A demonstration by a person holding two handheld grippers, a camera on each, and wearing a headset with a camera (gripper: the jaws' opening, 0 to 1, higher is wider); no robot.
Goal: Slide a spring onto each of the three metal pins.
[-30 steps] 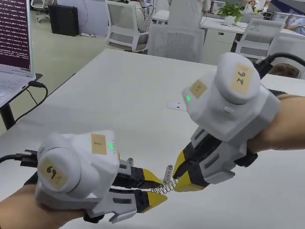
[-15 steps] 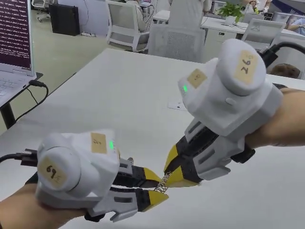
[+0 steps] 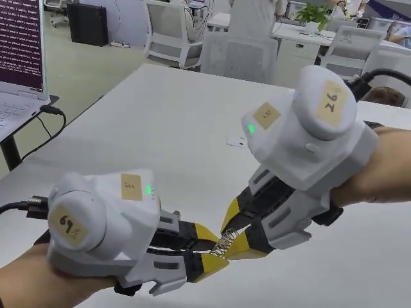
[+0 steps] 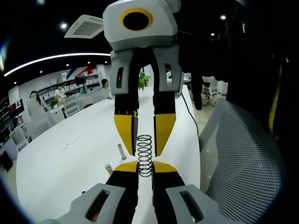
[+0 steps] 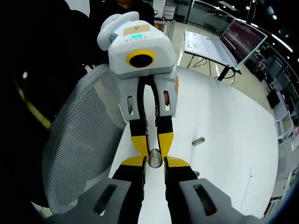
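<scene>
The spring (image 4: pixel 145 156) is clamped at one end between the jaws of the left gripper (image 4: pixel 145 168). These jaws are closed down to the coil's own width, and the rest of the coil stands straight out beyond their yellow tips. That free length is flanked by the jaws of the right gripper (image 4: pixel 145 147), which are pointed tip to tip at the left ones. The right jaws are parted a little wider than the coil. In the right gripper view, where the spring is met end-on, thin slivers of gap are seen on both sides of it. In the head view the coil is carried over the desk (image 3: pixel 160 128), bridging the two sets of tips.

Just beside the jaws, toward the left of the left gripper view, a short metal pin (image 4: pixel 120 151) is seen on the desk. A small pale piece (image 4: pixel 108 169) lies near it, and what this is cannot be made out. In the right gripper view a ridged metal piece (image 5: pixel 198 140) lies on the desk off to one side of the jaws; whether it is a spring or a pin cannot be told.

Farther out, a mesh chair back (image 4: pixel 243 154) is seen behind the right gripper. A small card (image 3: pixel 236 141) lies on the desk beyond the jaws, and an open laptop (image 3: pixel 19 58) is set well off past the left gripper.
</scene>
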